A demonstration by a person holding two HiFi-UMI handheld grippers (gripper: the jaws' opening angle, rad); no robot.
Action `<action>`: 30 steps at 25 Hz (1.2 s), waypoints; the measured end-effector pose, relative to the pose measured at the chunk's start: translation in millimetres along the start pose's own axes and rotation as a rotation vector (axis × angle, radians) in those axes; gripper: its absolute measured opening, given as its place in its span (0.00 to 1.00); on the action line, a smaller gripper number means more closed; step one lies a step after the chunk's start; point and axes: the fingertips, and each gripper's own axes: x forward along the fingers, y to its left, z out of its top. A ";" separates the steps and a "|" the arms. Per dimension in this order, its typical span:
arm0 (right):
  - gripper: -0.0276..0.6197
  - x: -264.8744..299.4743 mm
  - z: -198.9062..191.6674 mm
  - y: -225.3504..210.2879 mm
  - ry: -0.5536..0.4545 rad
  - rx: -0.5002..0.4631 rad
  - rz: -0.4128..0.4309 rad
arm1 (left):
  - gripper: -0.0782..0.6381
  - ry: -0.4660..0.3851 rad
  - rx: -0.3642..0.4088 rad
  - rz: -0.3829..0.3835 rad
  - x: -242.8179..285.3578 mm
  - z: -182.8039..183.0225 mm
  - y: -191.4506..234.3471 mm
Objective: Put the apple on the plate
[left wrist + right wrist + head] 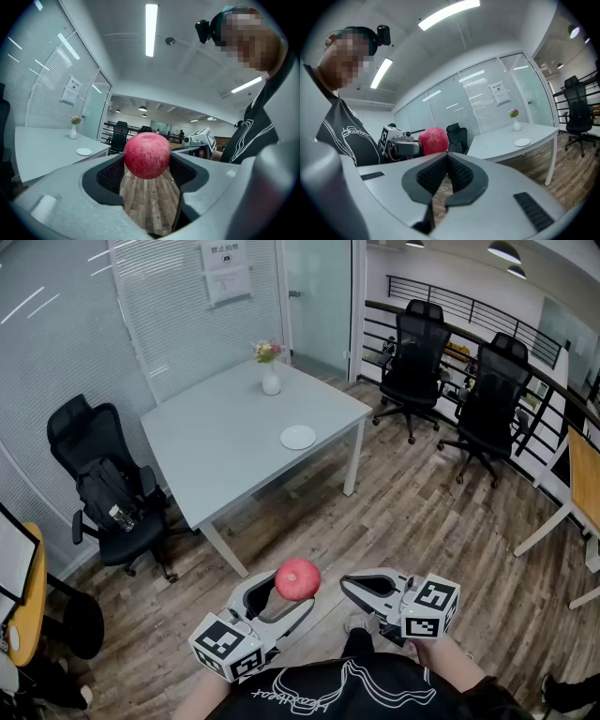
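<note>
working across from the left: there's a black office chair [103,474] with a bag on it parked against the left side of the surface [216,442], and a flower vase [271,379] sits at the far corner, so I'd stay away from both and come in from the edge that faces us

the left tool [289,594] has its jaws spread wide and clamped on the apple [297,578], one pad on each side. The apple sits near the tips, up in the air over the wood floor [422,512] and well apart from the surface. It's round and looks smooth, so my guess is it could slip out forward if the tool dips. Keep it level on the way over and don't ease the squeeze

the plate [298,437] is the small white one near that facing edge. I'd bring the apple over its middle, lower until the bottom actually rests on it, and only then open. The plate looks shallow, so letting go from height probably means the apple rolls right off

right tool [349,586] is just beside the left one, jaws closed together on nothing. No real job for it imo, just keep it out of the way, or maybe steady the plate if it slides

the office chairs [412,362] over on the right are nowhere near the route
</note>
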 end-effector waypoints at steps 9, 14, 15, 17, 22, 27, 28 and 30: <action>0.06 -11.1 0.1 -27.3 -0.007 0.012 0.008 | 0.54 0.014 -0.003 0.000 30.9 -3.3 2.2; 0.06 -13.8 -1.7 -54.6 -0.001 0.047 0.017 | 0.54 0.028 -0.022 0.004 56.4 -7.0 10.9; 0.06 -14.7 -0.9 -61.4 -0.002 0.049 0.019 | 0.54 0.030 -0.025 0.004 63.1 -6.8 12.9; 0.06 -15.2 1.9 -76.7 -0.004 0.059 0.024 | 0.54 0.033 -0.030 0.008 76.9 -5.4 18.6; 0.06 -10.3 10.4 -117.2 -0.005 0.081 0.045 | 0.54 0.041 -0.046 0.030 111.0 -3.9 40.9; 0.06 -1.6 19.4 -164.0 0.004 0.100 0.062 | 0.54 0.052 -0.061 0.055 148.0 -0.1 68.2; 0.06 -0.2 22.0 -173.8 0.006 0.102 0.066 | 0.54 0.053 -0.063 0.059 156.4 1.4 73.6; 0.06 1.6 28.2 -194.2 0.007 0.102 0.075 | 0.54 0.054 -0.064 0.066 175.1 4.9 84.7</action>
